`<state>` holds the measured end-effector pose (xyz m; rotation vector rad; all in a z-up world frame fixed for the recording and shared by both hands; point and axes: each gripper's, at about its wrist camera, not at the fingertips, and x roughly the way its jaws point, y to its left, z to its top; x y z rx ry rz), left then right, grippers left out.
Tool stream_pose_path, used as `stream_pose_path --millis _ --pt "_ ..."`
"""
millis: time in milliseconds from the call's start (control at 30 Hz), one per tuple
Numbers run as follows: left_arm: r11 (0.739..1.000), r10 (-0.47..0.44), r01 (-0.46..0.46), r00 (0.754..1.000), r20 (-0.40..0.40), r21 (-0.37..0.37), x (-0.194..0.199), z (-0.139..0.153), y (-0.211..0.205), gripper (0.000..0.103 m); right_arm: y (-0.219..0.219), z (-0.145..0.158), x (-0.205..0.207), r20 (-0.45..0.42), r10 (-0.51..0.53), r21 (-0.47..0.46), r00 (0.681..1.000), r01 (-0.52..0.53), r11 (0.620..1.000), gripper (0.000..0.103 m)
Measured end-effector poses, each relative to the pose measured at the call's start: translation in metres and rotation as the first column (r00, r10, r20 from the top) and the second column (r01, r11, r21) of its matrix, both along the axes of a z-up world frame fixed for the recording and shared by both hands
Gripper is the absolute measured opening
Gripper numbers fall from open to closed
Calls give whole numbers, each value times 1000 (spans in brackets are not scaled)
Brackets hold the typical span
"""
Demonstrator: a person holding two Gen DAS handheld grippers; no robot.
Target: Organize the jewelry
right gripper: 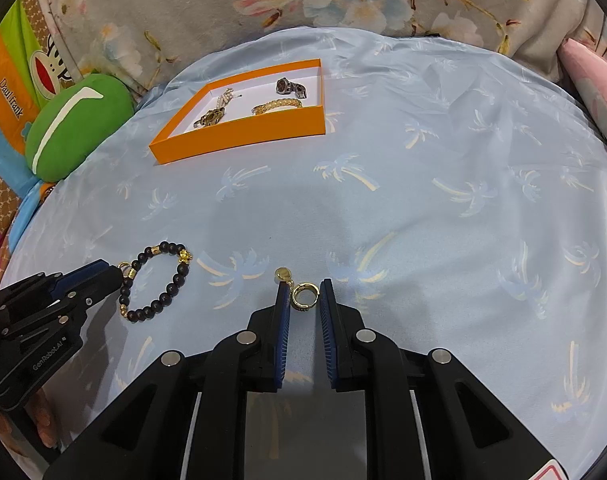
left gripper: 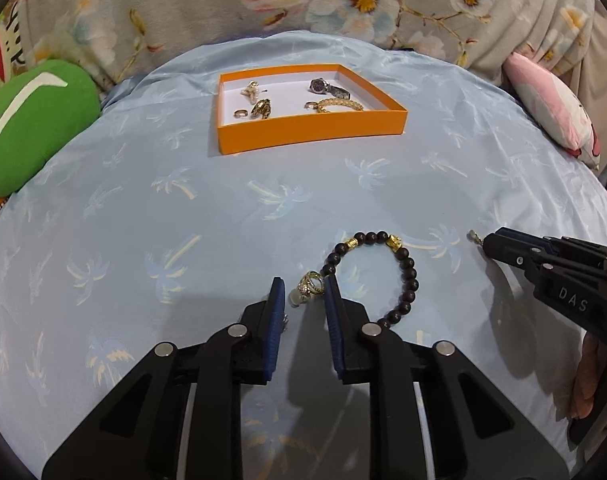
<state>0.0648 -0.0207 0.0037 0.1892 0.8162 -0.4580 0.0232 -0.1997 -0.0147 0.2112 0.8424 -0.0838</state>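
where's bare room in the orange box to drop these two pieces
Inside the shallow orange cardboard box, the near right corner, in front of the gold chain bracelet, looks bare, as does the strip between it and the leopard-pattern ring. The left half is crowded: pearl brooch, rings. The silver wristwatch fills the far right.

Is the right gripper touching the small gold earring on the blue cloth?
Cannot tell. In the right wrist view the gold earring lies between the open right gripper fingers, close against the left one, but no clear contact or gap shows.
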Motion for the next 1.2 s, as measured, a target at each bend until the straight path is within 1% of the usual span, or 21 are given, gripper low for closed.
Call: stream_pose_path --millis 67,100,200,267,367,533,900,1000,1200 --pt "1000 -8 8 1000 5 7 0 0 -3 16 0 0 0 0 0 1 1000 0 1000 15" --pt "1000 -16 15 1000 6 9 1 0 -5 11 0 0 0 0 0 1 1000 0 1000 15" --pt "998 -52 51 999 14 30 0 0 -13 4 0 0 0 0 0 2 1000 0 1000 15" --pt "997 -66 65 998 14 36 0 0 -17 4 0 0 0 0 0 2 1000 0 1000 15" --pt "997 -73 73 997 8 23 2 0 -18 4 0 0 0 0 0 2 1000 0 1000 15" --pt "998 -52 52 999 13 -23 1 3 -11 0 -2 1 -1 4 -4 17 1000 4 1000 15" --pt "993 -7 8 1000 4 -116 -4 13 4 0 -2 3 -2 16 -4 23 1000 3 1000 15" --pt "993 -17 15 1000 -15 -118 -1 10 1 0 -2 3 -1 15 -1 24 1000 0 1000 15" --pt "996 -51 49 998 -24 -79 2 4 -12 2 -2 3 -1 13 1 26 1000 -1 1000 15"
